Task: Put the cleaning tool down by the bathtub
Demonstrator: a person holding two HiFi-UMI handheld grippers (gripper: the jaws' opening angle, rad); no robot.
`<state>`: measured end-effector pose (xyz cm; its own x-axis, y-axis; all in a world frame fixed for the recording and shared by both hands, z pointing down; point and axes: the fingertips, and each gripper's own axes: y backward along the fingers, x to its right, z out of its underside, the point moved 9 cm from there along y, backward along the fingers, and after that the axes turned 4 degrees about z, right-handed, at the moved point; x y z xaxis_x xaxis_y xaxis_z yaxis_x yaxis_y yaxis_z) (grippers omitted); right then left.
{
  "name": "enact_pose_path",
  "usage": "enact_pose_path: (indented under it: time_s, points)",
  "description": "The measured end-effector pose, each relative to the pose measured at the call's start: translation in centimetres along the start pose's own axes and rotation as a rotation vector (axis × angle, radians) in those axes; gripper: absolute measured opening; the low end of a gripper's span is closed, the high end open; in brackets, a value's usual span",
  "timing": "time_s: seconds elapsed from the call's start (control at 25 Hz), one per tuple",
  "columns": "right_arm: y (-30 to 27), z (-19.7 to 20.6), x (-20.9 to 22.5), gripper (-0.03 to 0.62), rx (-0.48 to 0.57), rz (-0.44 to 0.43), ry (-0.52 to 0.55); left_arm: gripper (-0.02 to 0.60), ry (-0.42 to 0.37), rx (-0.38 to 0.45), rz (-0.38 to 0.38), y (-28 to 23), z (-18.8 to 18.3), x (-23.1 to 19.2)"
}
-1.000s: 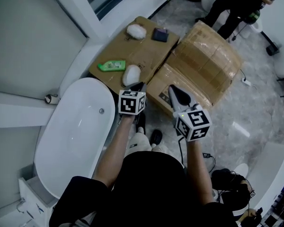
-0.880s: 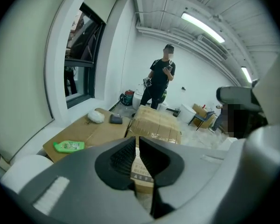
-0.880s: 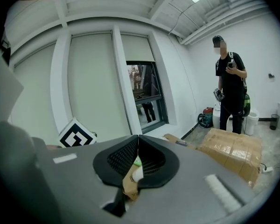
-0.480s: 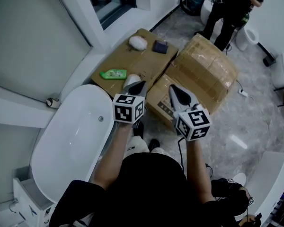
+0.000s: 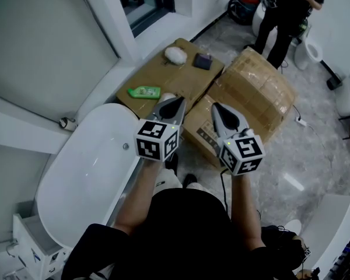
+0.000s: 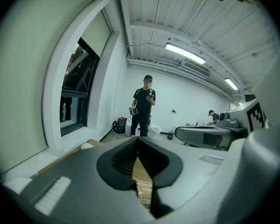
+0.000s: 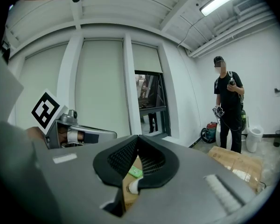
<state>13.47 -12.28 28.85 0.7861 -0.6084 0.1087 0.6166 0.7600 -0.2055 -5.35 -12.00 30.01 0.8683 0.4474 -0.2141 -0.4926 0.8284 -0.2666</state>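
The cleaning tool (image 5: 163, 97), a white oval pad, lies on the flat cardboard (image 5: 178, 77) beside the white bathtub (image 5: 87, 174). The left gripper's tip hides most of it. My left gripper (image 5: 174, 105) hangs above it; its jaws have just been closing, with nothing between them, and they stand shut (image 6: 137, 141). My right gripper (image 5: 217, 107) is beside it, shut and empty (image 7: 137, 139). Through the gap below the right jaws I see the tool (image 7: 132, 186) and a green bottle (image 7: 135, 172).
A green bottle (image 5: 144, 91), a fluffy white pad (image 5: 176, 54) and a dark flat item (image 5: 203, 61) lie on the cardboard. A tape-wrapped box (image 5: 262, 92) sits to the right. A person (image 5: 289, 16) stands at the back by a toilet (image 5: 312, 48).
Both grippers have risen, the left one more. The left gripper's tip has lifted off the white tool, which stays on the cardboard.
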Motion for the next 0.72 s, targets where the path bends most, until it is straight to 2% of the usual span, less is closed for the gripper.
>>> enact_pose_path:
  time_s: [0.24, 0.72]
  points:
    - [-0.4, -0.5, -0.4, 0.008, 0.003, 0.003, 0.028, -0.002, -0.022, 0.028, 0.003, 0.9, -1.0, 0.2]
    - [-1.6, -0.8, -0.5, 0.008, -0.003, -0.010, 0.041, -0.002, -0.031, 0.014, 0.014, 1.0, -0.9, -0.4]
